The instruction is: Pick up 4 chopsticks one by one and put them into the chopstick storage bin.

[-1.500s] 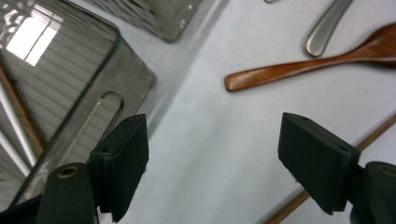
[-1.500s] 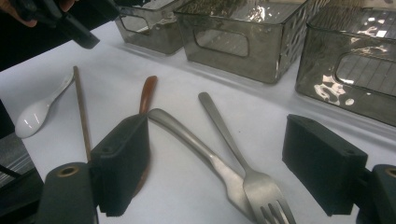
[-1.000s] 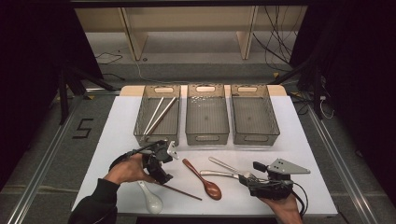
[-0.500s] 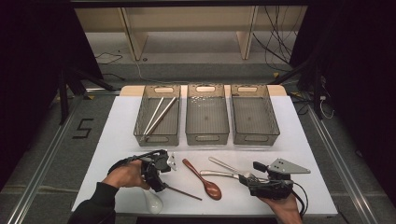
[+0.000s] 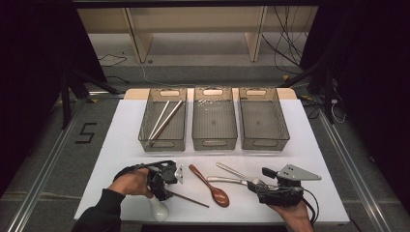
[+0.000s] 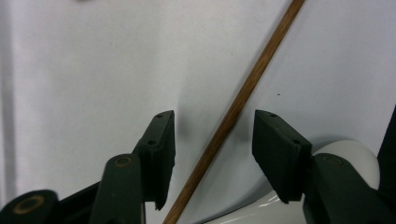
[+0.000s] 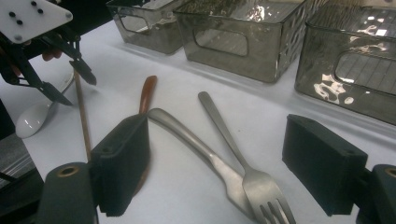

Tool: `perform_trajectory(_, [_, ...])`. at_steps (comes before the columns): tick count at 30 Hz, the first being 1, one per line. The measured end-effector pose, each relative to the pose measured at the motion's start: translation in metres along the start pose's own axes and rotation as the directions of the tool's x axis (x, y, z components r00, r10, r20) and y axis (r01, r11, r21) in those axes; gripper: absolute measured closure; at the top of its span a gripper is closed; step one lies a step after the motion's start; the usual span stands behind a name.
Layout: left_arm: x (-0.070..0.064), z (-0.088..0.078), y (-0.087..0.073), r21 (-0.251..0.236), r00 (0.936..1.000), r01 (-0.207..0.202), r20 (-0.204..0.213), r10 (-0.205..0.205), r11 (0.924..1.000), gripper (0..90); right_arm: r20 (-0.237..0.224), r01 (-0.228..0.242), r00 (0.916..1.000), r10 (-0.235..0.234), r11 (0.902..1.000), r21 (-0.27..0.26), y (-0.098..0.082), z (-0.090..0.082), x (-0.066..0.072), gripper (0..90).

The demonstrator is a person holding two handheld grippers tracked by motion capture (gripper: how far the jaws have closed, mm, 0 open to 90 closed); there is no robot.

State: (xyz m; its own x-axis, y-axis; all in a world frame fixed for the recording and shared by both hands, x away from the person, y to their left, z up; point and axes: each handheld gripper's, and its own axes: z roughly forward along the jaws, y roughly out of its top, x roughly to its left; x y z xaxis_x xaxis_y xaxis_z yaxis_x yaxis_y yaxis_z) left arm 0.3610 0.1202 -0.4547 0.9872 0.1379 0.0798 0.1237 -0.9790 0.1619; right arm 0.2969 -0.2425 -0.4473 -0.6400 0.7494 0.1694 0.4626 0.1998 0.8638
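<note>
A thin brown chopstick (image 6: 243, 91) lies on the white table (image 5: 121, 145), and my left gripper (image 6: 214, 116) points down over it. Its jaws have just been closing. The chopstick runs between them without touching either pad. In the high view, the left gripper (image 5: 162, 183) sits at the chopstick's (image 5: 191, 198) left end, beside a white ceramic spoon (image 5: 158, 209). My right gripper (image 7: 217, 123) stands open and low over a metal fork (image 7: 259, 184) and a metal spoon handle (image 7: 187, 135). A brown wooden spoon (image 5: 211, 187) lies between the two grippers.
Three clear grey bins stand in a row at the back. The left bin (image 5: 145, 133) holds two pale chopsticks (image 5: 165, 118). The middle bin (image 5: 214, 140) and right bin (image 5: 285, 130) look bare inside. The table's near edge is just behind both hands.
My left gripper has come down and a little nearer over the chopstick, and its jaws have narrowed around it. The right gripper has not moved.
</note>
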Motion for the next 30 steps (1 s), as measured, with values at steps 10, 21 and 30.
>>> perform_trajectory(10, [0.0006,0.0033,-0.0004,0.015,0.9994,-0.029,0.019,0.029,0.9995,60.0,0.001,0.003,1.0000,-0.003,1.0000,0.000,0.0000,-0.0003,0.0003,23.9])
perform_trajectory(21, [0.0023,0.0047,-0.0018,0.000,0.9982,-0.049,0.035,0.049,0.9988,69.9,0.001,0.006,1.0000,-0.006,1.0000,0.001,0.0000,-0.0001,0.0004,23.9])
perform_trajectory(30, [0.0062,0.0043,-0.0056,-0.032,0.9976,-0.069,0.008,0.069,0.9971,76.6,0.001,0.006,1.0000,-0.006,1.0000,0.004,0.0000,0.0000,0.0002,24.0])
